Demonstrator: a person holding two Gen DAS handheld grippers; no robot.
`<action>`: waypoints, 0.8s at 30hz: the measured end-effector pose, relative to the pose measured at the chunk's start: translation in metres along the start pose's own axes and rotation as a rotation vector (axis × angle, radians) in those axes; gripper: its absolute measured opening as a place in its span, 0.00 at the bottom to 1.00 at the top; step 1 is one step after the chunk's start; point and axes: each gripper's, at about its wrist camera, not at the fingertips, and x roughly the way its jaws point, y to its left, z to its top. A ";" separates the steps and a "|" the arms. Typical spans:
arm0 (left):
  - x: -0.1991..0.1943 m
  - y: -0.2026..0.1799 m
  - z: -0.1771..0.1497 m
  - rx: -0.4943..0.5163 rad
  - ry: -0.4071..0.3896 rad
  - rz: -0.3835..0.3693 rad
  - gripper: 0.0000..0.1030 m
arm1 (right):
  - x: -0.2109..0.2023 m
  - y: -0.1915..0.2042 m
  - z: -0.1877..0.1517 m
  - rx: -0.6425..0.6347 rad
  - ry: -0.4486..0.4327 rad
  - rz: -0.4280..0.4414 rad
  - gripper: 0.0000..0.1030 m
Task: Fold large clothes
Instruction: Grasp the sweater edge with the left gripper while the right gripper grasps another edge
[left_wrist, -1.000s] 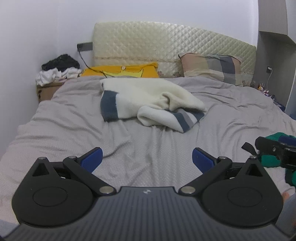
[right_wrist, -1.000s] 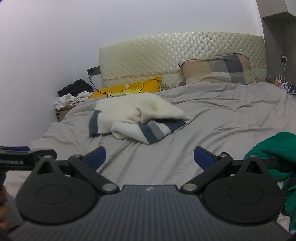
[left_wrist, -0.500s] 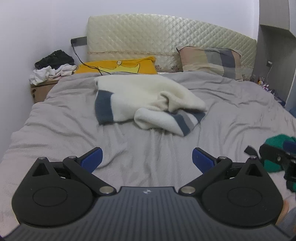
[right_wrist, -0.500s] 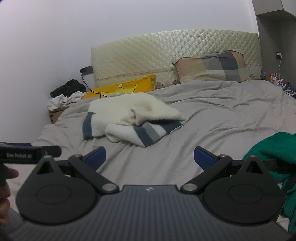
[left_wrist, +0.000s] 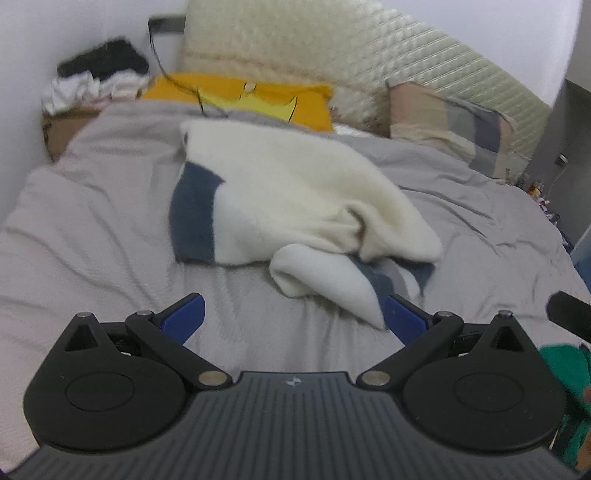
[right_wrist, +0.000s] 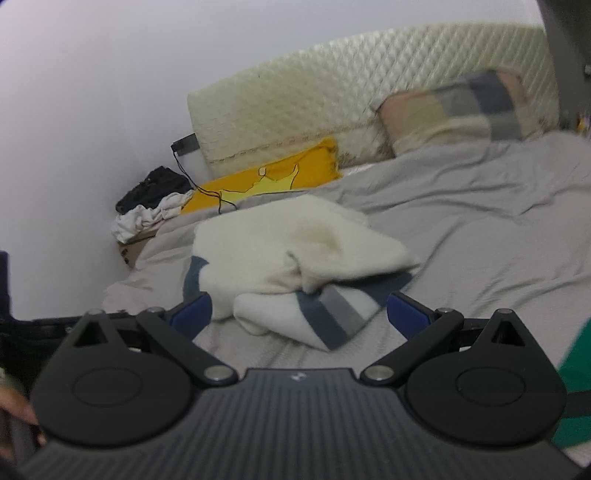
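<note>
Both grippers have moved closer to the cream sweater (left_wrist: 295, 206) (right_wrist: 295, 243), crumpled mid-bed on the grey sheet (left_wrist: 92, 229). Left gripper (left_wrist: 293, 317) and right gripper (right_wrist: 299, 314) hover with fingers (left_wrist: 183, 317) spread wide, grasping nothing.

Cream sweater (left_wrist: 295, 199) w/ navy & grey bands. Grey bed sheet (left_wrist: 92, 229). Yellow pillow (left_wrist: 258, 99); beige/grey plaid pillow (left_wrist: 450, 125). Blue fingers (left_wrist: 183, 317). Green garment (right_wrist: 576, 354).
</note>
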 end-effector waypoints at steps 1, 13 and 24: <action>0.020 0.004 0.007 -0.006 0.024 -0.001 1.00 | 0.010 -0.004 0.002 0.021 0.007 0.015 1.00; 0.189 0.074 0.031 -0.247 0.162 -0.194 1.00 | 0.183 -0.066 0.000 0.232 0.171 0.066 0.96; 0.257 0.130 0.005 -0.569 0.083 -0.482 0.81 | 0.253 -0.120 0.001 0.418 0.057 0.047 0.73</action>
